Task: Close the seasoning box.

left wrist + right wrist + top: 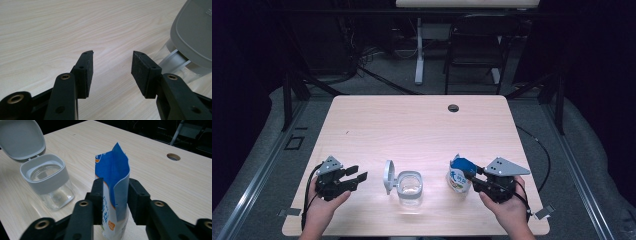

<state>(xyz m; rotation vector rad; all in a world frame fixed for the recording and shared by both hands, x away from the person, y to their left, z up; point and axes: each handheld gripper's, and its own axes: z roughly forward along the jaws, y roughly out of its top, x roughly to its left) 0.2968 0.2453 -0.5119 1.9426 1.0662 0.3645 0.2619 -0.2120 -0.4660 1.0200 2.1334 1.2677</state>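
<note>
— Partly hidden: lower half of the blue-and-white stand-up pouch (112, 195), cut off behind the right gripper (113, 202). Print too small to read.
— Still gripped?
— Hard to call; jaws half spread, flanking the pouch, pads seemingly just off its sides. Left gripper (112, 72) wide open over bare pale wooden table (412, 125).
— Clear square jar with grey collar (47, 182)?
— Apparently empty, hinged grey lid (21, 138) up, just left of the pouch.
</note>
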